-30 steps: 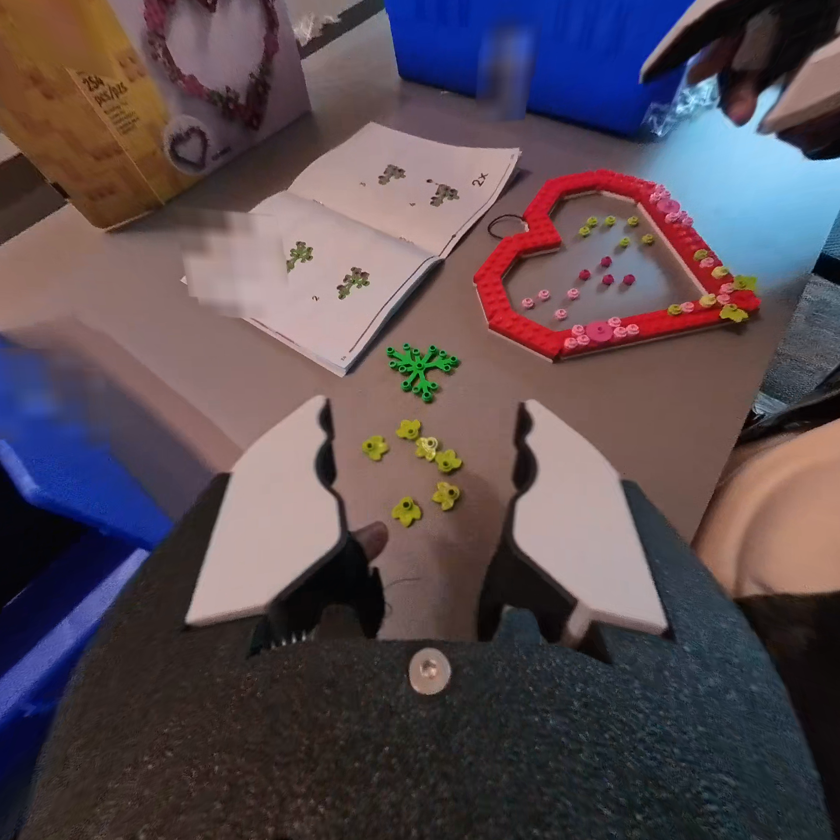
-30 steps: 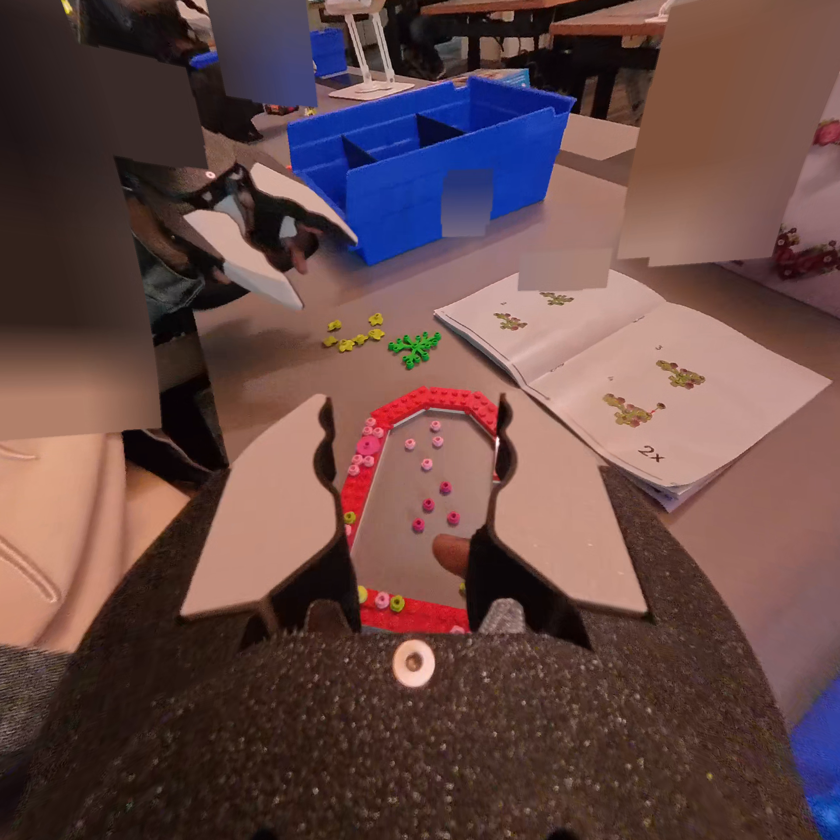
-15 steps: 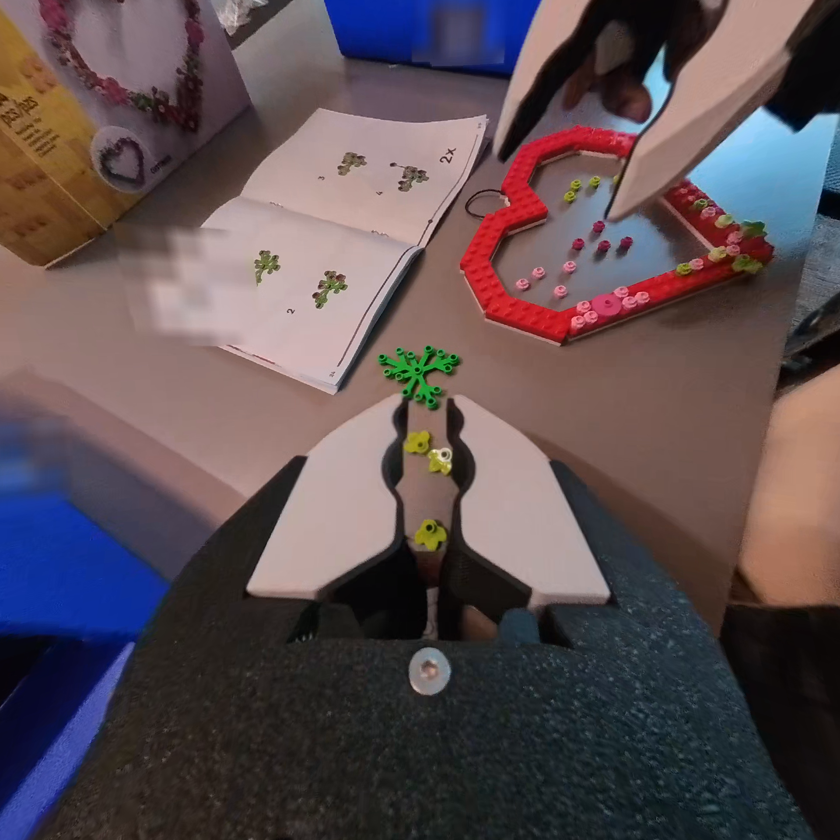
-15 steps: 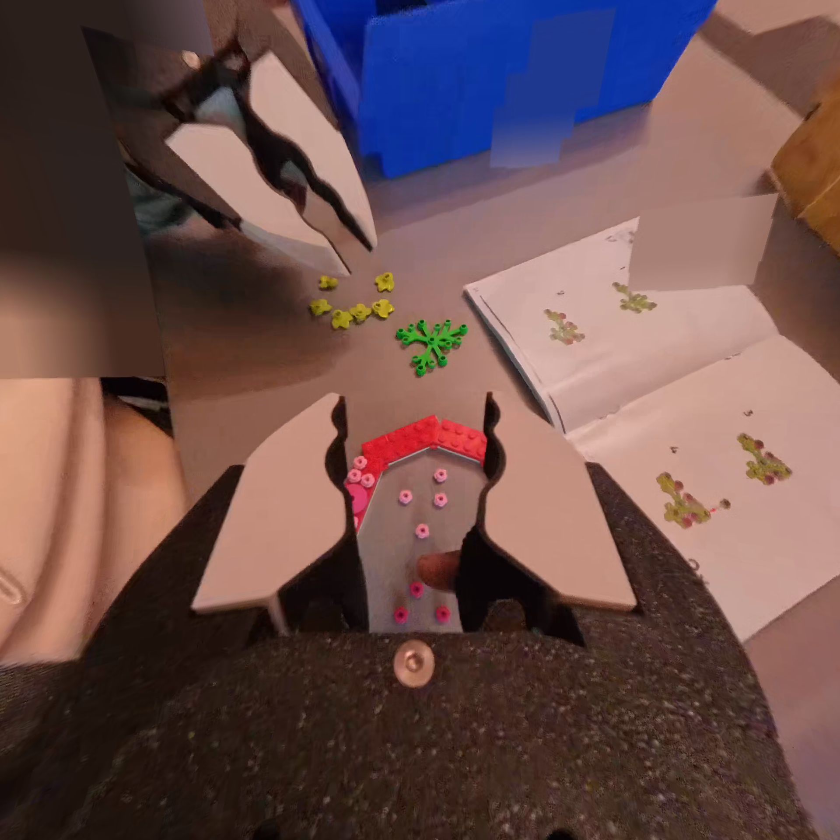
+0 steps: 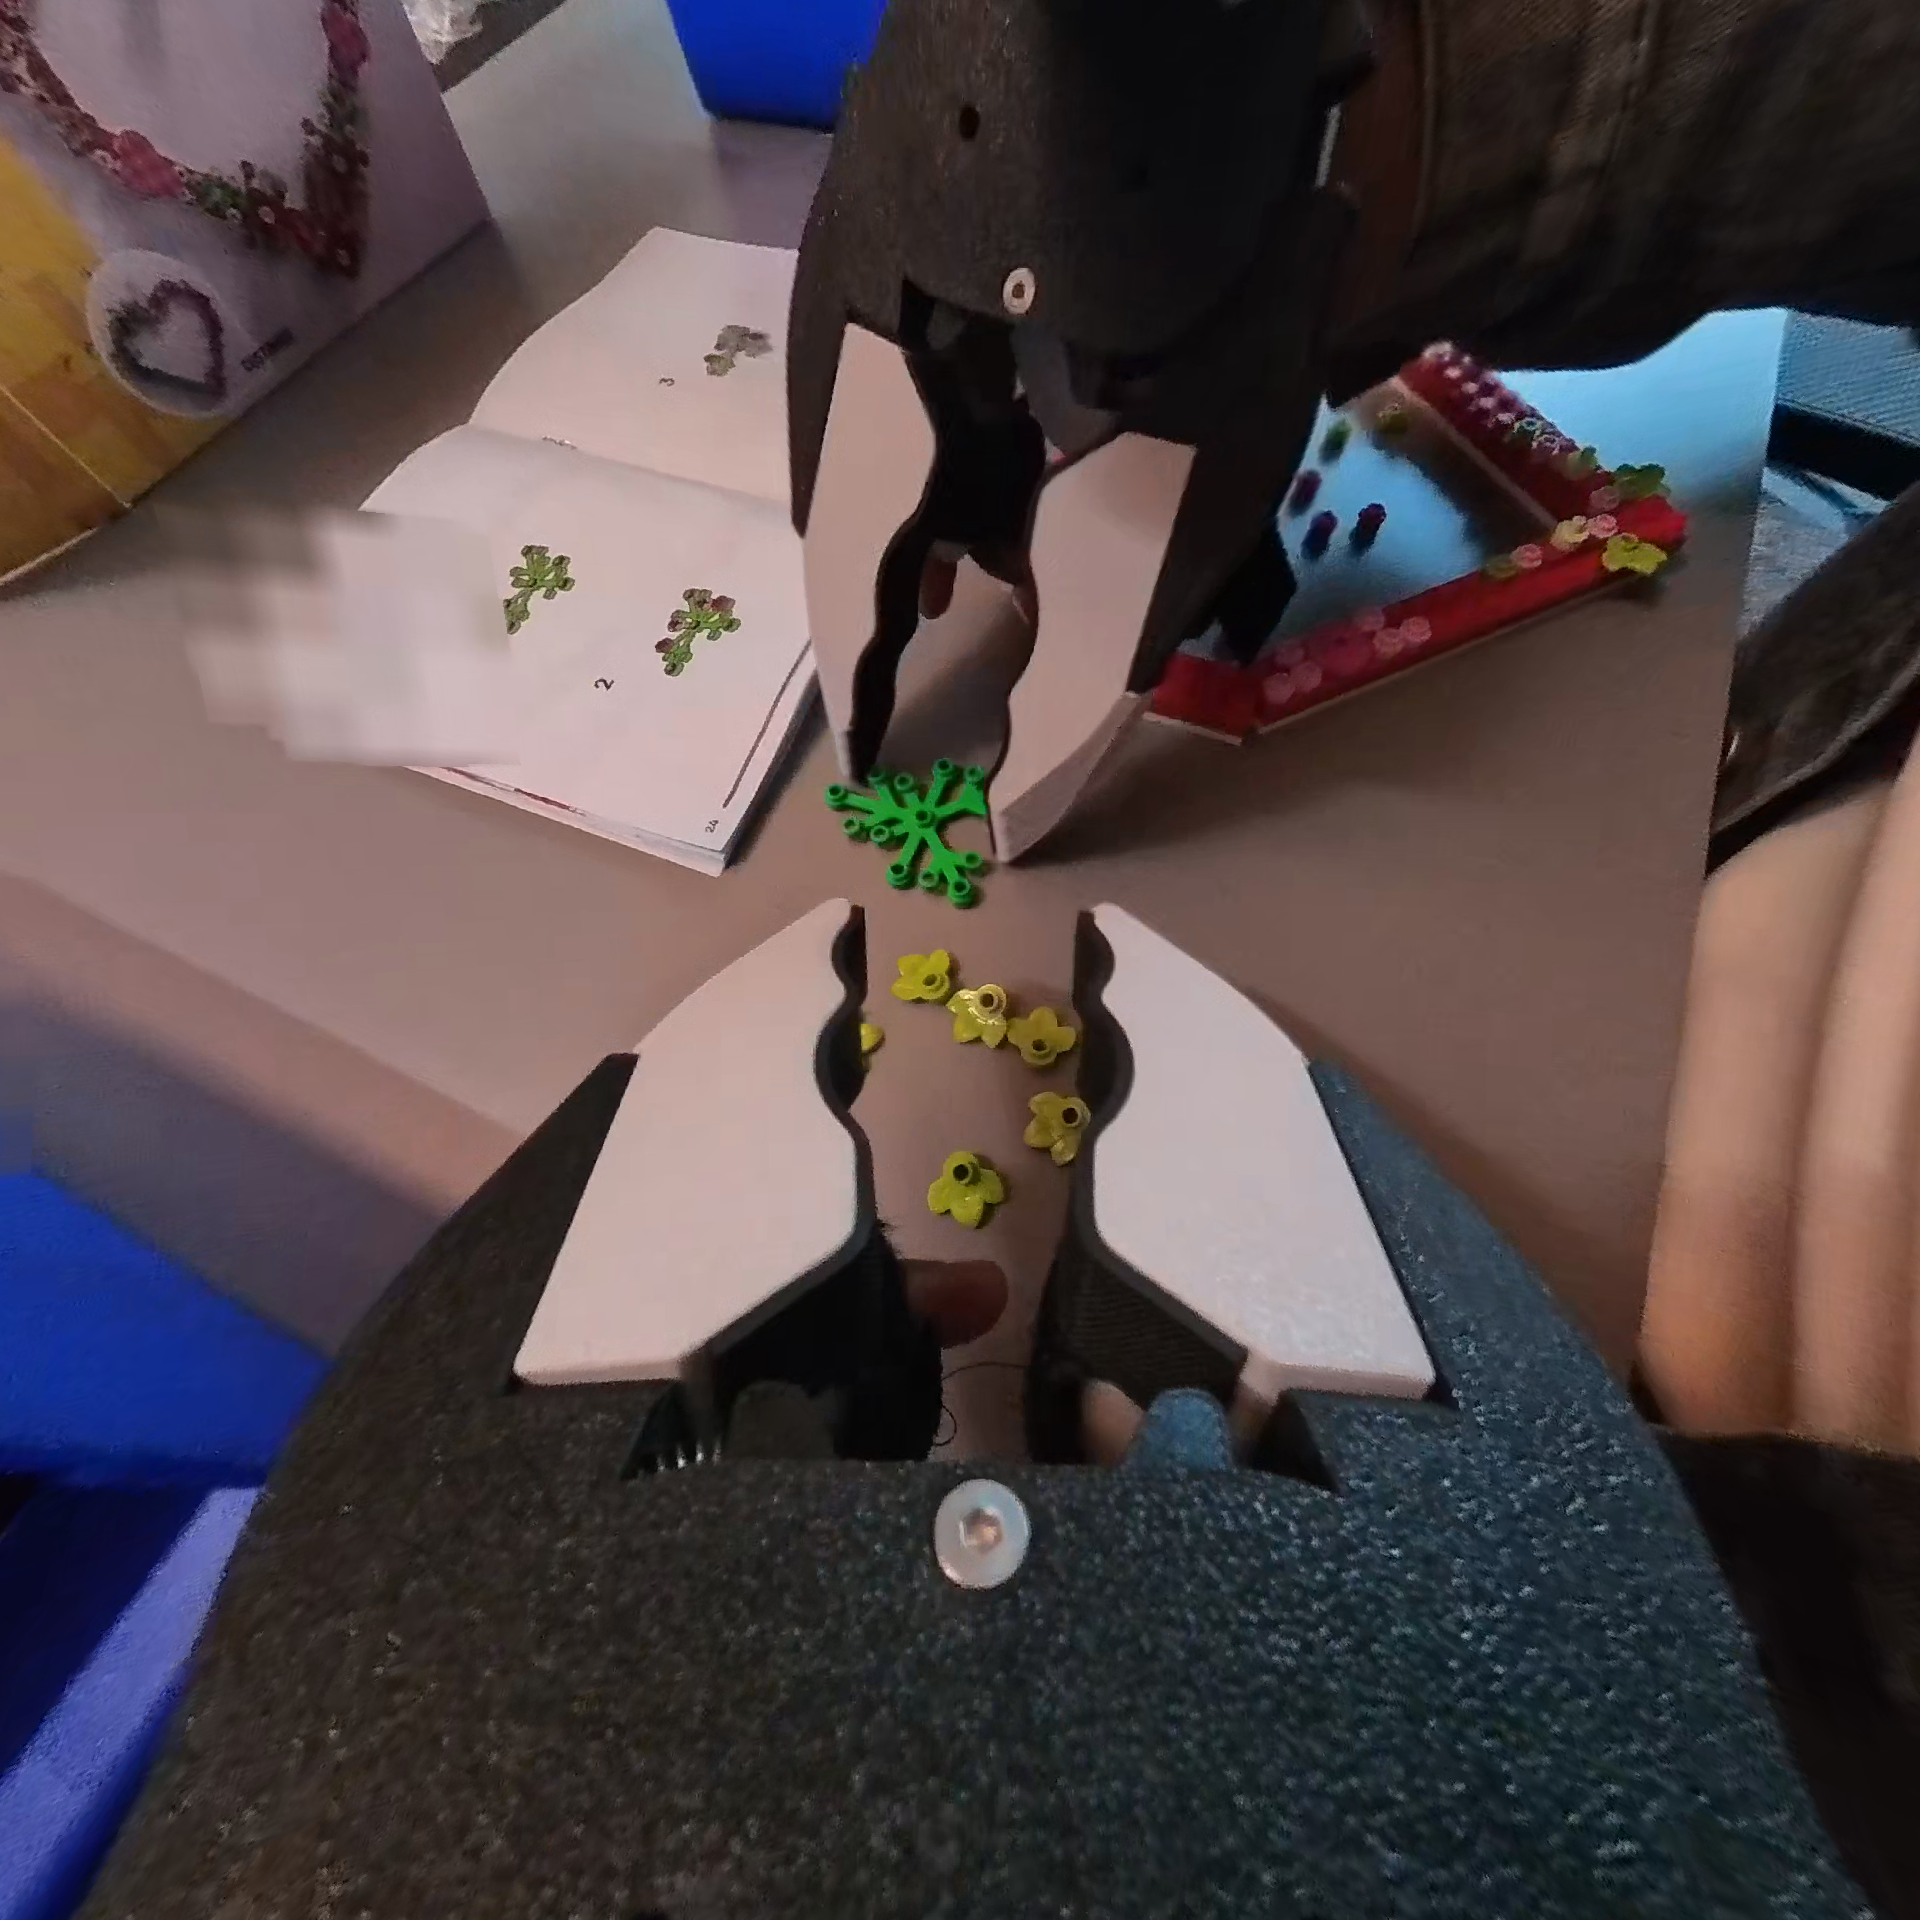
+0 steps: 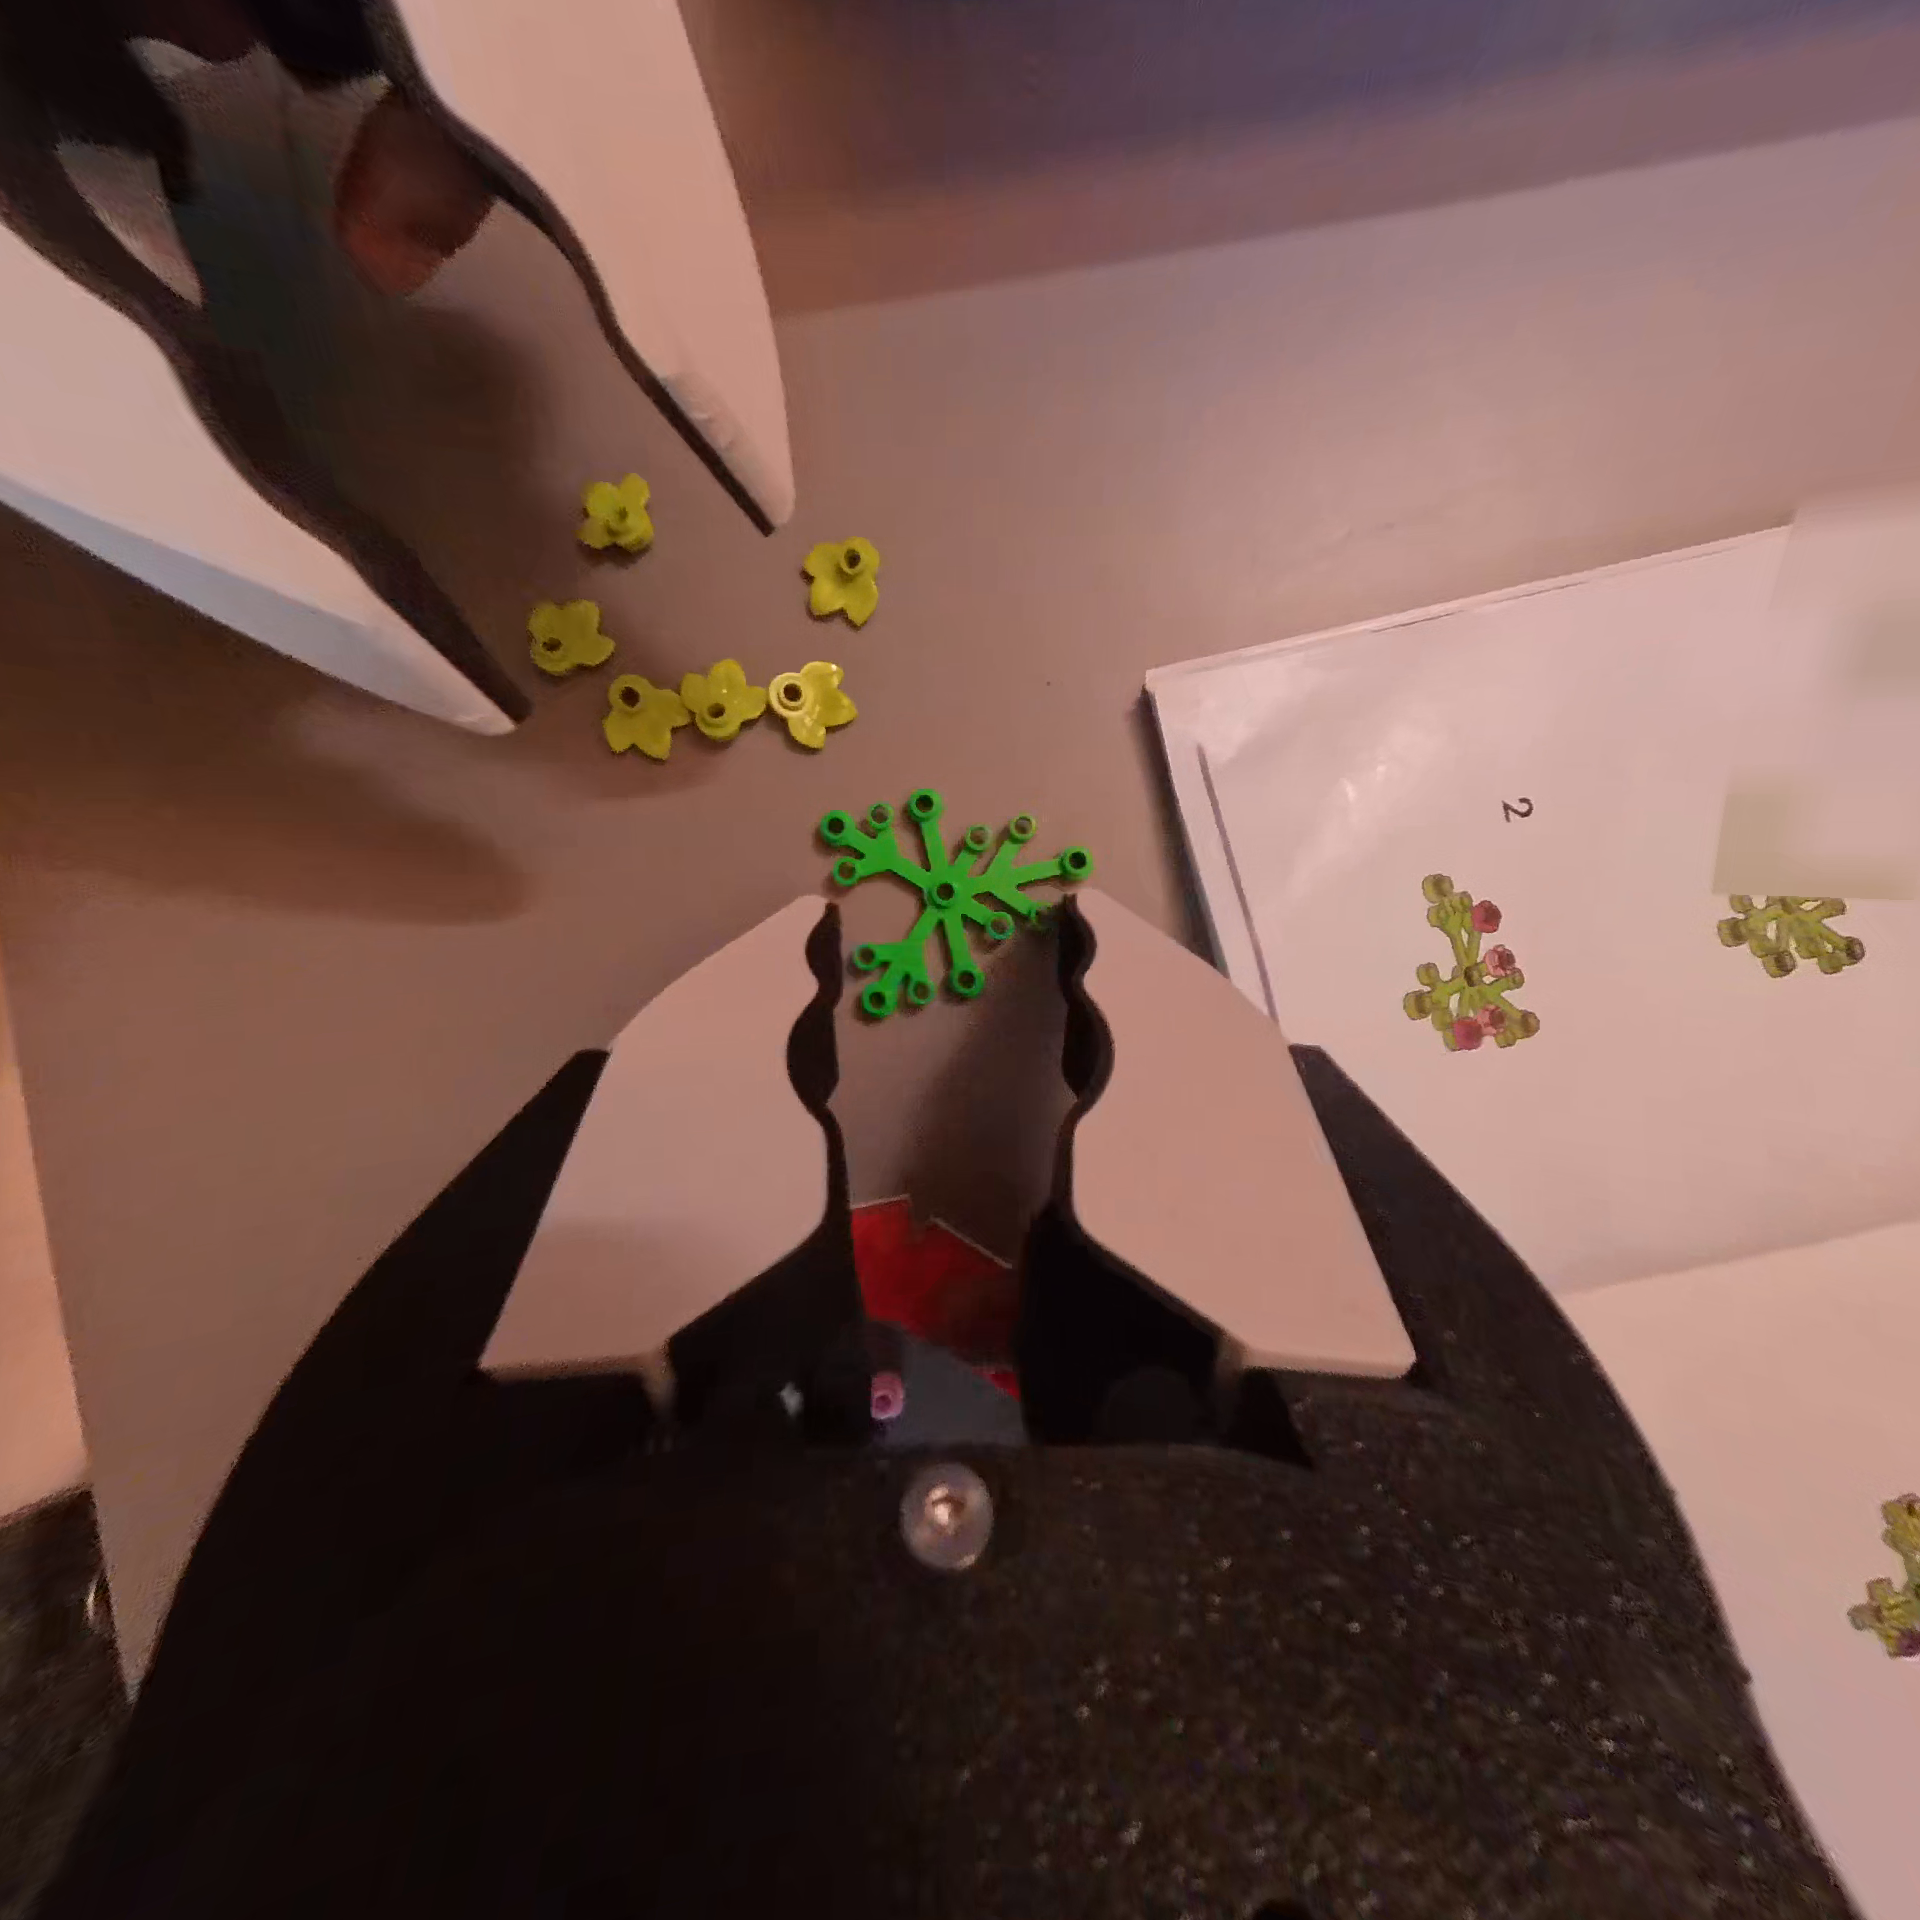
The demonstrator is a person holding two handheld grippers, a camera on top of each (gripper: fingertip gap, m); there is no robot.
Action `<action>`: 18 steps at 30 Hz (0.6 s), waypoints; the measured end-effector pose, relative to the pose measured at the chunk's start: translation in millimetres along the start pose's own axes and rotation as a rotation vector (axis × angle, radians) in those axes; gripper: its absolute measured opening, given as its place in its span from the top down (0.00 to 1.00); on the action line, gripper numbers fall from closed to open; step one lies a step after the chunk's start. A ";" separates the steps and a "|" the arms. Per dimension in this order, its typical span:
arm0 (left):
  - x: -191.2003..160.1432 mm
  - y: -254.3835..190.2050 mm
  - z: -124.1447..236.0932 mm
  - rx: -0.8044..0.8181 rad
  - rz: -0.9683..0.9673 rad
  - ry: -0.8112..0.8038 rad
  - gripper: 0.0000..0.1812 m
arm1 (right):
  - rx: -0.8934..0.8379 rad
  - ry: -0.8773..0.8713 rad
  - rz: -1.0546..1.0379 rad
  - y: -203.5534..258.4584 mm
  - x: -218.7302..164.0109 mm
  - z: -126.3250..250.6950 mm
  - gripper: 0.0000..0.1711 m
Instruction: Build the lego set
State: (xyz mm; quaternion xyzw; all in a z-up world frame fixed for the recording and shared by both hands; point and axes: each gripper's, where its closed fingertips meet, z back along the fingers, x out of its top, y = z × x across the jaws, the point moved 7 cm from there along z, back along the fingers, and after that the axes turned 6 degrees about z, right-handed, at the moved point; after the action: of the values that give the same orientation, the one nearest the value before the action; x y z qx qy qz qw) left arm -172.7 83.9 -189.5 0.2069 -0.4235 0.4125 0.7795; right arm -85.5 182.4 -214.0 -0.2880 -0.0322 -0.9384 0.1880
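- Grey-brown bench (image 5: 1351,935) carries everything, with loose Lego pieces, a booklet and a box spread over it.
- Nearest in the left wrist view, the left tongs (image 5: 966,920) hang low over the bench with their fingers apart and nothing between the pads.
- Six yellow-green flower pieces (image 5: 977,1013) lie loose in a small cluster on the bench, seen in the gap of the left tongs; in the right wrist view they lie just before the tips of the left tongs (image 6: 644,623).
- Just beyond the flowers lies the bright green leaf piece (image 5: 914,826), flat on the bench, with branching stems that end in small rings.
- From the far side the right tongs (image 5: 925,800) point steeply down at it, fingers apart, one tip on each side of the leaf piece and close to its outer stems; whether a tip touches it I cannot tell.
- In the right wrist view the leaf piece (image 6: 951,894) lies at the tips of the right tongs (image 6: 945,914), partly within their gap and not clamped.
- Left of the leaf piece lies an open instruction booklet (image 5: 623,561), its near corner just beside the green stems.
- Farther right, partly hidden by the right tongs, lies the red heart frame (image 5: 1455,634), with small pink and yellow-green pieces along its edge.
- At the far left stands the set's box (image 5: 156,208).
- A blue bin (image 5: 104,1351) shows at the near left edge.
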 end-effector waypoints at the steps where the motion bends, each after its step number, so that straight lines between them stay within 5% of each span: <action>1: -0.8 -0.5 -2.2 -0.001 -0.009 0.013 0.79 | 0.001 0.001 0.000 3.0 -1.5 1.2 0.77; 11: -3.5 -18.6 -32.1 -0.048 -0.134 0.148 0.82 | -0.020 -0.003 -0.045 34.9 -9.7 9.4 0.77; 18: 4.9 -18.7 -34.2 -0.089 -0.075 0.112 0.84 | -0.045 -0.160 -0.132 39.2 -17.1 47.8 0.76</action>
State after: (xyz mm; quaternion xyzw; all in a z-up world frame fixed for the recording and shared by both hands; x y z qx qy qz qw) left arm -139.2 98.4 -204.0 0.1643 -0.3889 0.3748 0.8254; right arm -32.6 159.9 -185.6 -0.3634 -0.0447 -0.9233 0.1160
